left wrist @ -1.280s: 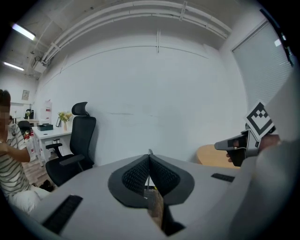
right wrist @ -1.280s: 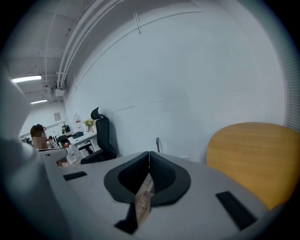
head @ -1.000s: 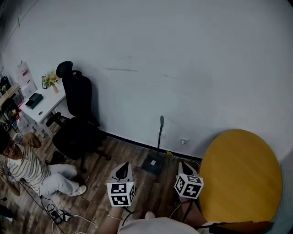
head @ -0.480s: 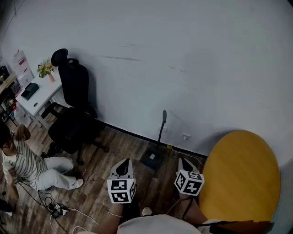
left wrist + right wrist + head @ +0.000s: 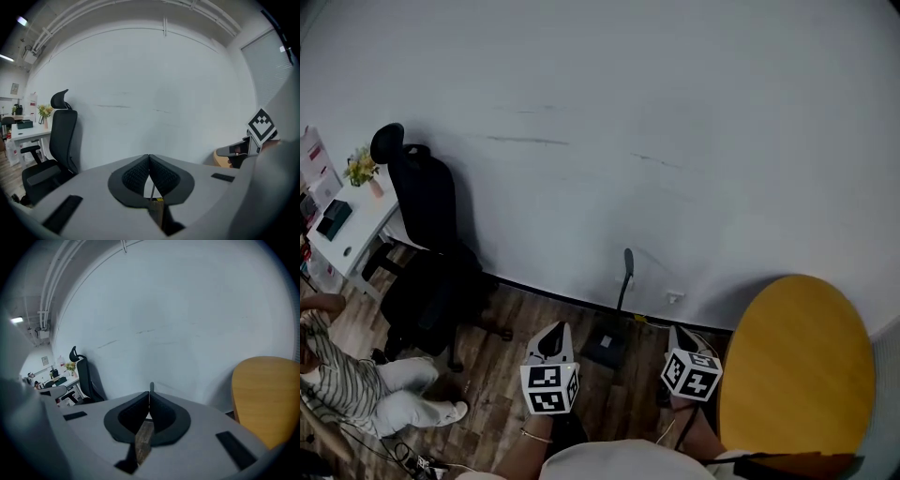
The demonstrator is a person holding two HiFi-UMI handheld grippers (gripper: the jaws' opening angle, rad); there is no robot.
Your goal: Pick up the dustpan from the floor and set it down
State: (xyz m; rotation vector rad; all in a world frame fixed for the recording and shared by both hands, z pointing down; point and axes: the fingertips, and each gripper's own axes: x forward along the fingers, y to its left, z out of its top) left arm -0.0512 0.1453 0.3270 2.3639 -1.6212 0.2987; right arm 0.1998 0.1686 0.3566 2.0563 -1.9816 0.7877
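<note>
Your view swings right since earlier frame; chair (image 5: 422, 246) slides left. Dustpan (image 5: 606, 348) untouched on floor (image 5: 502, 375) by wall (image 5: 694, 131), ahead between your left gripper (image 5: 553, 332) and right gripper (image 5: 678, 335). Both jaws closed, empty. You still need grasp, lift, set-down.

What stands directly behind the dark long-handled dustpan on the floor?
Only the white wall and its dark skirting strip, close behind the dark long-handled dustpan. Floorboards under the pan are covered; whether its handle touches the wall is unclear.
</note>
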